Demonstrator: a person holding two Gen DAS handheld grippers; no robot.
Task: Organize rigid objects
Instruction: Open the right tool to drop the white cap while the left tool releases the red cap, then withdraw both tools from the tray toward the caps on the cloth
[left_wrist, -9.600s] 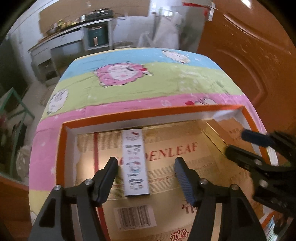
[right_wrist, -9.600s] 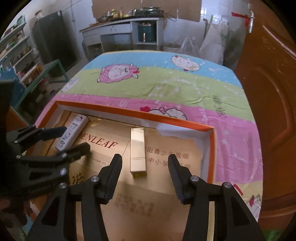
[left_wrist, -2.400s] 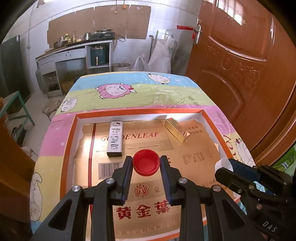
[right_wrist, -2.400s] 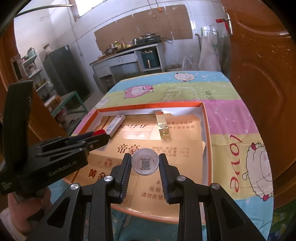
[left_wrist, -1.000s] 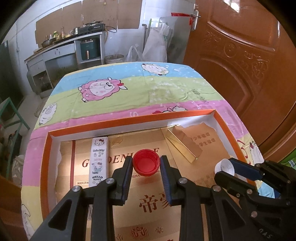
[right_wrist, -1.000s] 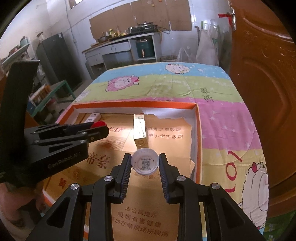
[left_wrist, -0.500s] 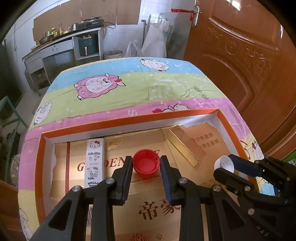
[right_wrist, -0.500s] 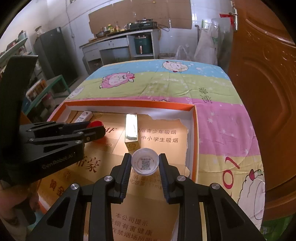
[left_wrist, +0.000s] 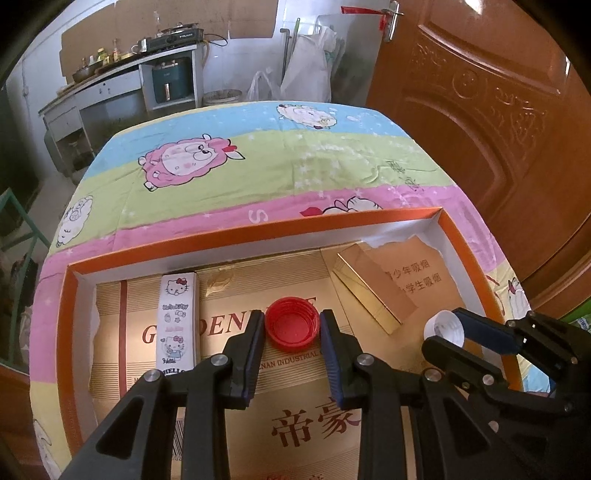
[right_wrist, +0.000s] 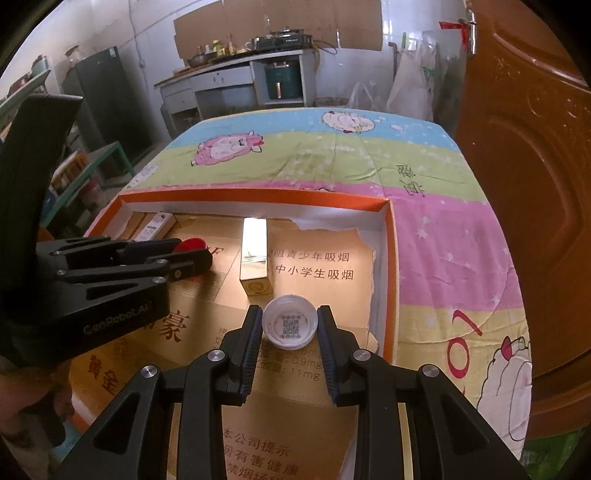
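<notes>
The left gripper (left_wrist: 291, 325) has its two fingers a little way apart and pressed on the sides of a round red plastic bottle cap (left_wrist: 292, 324). The cap's open side faces up at the camera. It hangs over the middle of the shallow orange-rimmed cardboard tray (left_wrist: 255, 232).

To the cap's left, a long white box with cartoon cats (left_wrist: 177, 321) lies flat in the tray. Its long side runs from the near edge to the far edge. It reads "Hello Kitty".

To the cap's right lies a long shiny gold box (left_wrist: 373, 288), slanting toward the tray's far wall.

The right gripper (right_wrist: 290, 326) pinches a round white plastic bottle cap (right_wrist: 290, 326), open side up, with a square code inside.

The tray's floor reads "ENAN INDUSTRIAL" and has Chinese words.
</notes>
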